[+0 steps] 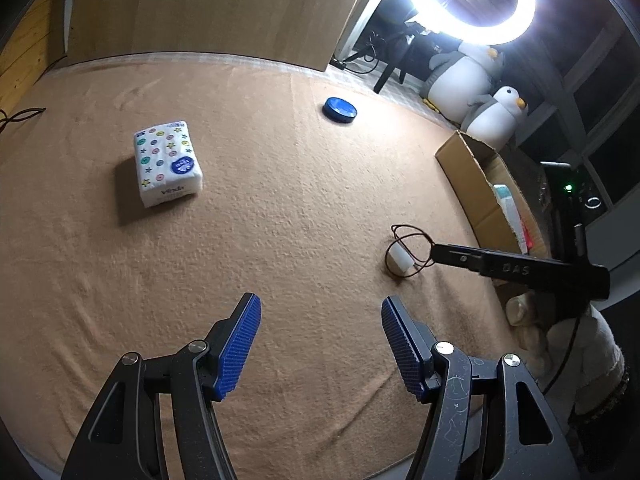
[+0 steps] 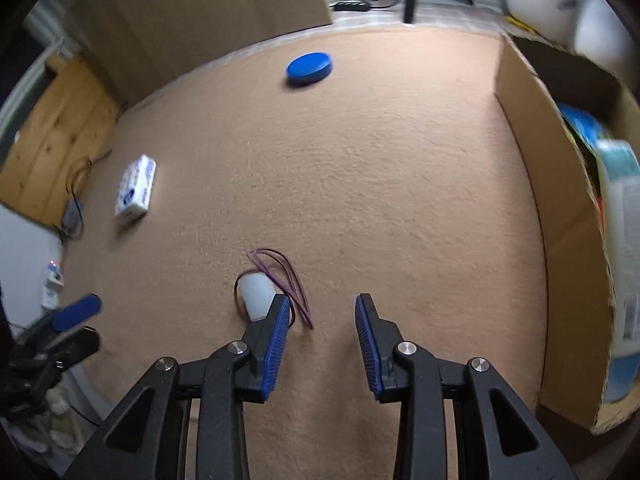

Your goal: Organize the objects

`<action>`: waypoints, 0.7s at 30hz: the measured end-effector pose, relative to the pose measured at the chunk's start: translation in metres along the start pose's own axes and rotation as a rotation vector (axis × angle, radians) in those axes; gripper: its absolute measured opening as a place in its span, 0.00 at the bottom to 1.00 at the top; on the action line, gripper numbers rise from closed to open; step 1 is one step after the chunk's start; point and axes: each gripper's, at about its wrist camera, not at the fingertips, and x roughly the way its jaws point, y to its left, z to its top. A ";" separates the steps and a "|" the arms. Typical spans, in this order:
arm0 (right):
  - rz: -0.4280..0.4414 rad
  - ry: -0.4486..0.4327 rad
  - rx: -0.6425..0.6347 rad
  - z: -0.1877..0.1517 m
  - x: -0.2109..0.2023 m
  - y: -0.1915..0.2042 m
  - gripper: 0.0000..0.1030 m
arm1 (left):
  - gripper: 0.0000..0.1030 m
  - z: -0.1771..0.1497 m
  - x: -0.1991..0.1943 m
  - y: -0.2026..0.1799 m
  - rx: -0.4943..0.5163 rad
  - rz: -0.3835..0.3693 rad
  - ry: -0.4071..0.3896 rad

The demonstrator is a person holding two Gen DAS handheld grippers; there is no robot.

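Note:
A white tissue pack (image 1: 168, 163) with coloured dots lies on the tan blanket at the left; it also shows in the right wrist view (image 2: 135, 192). A blue round tin (image 1: 339, 109) sits at the far side (image 2: 309, 68). A small white cup (image 1: 399, 259) with a thin dark cord (image 1: 412, 240) looped around it lies right of centre (image 2: 258, 295). My left gripper (image 1: 320, 344) is open and empty above the blanket. My right gripper (image 2: 322, 340) is open and empty, its left finger beside the cup; it reaches in from the right in the left wrist view (image 1: 436, 254).
An open cardboard box (image 1: 476, 184) holding packaged items stands at the right edge (image 2: 560, 240). Two plush penguins (image 1: 472, 80) and a bright ring light (image 1: 468, 0) are behind it. A wooden panel (image 1: 200, 8) rises at the back. Cables lie at the left (image 2: 76, 200).

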 end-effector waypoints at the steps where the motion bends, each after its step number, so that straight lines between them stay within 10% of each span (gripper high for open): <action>1: 0.004 -0.005 0.011 -0.001 -0.002 -0.002 0.30 | 0.64 0.000 0.002 -0.001 0.002 -0.001 0.004; 11: 0.046 -0.043 -0.070 0.002 -0.001 0.020 0.29 | 0.65 0.003 0.017 -0.019 0.047 -0.012 0.025; 21: 0.046 -0.069 -0.041 0.006 -0.006 0.012 0.04 | 0.64 0.004 0.024 -0.020 0.044 -0.006 0.036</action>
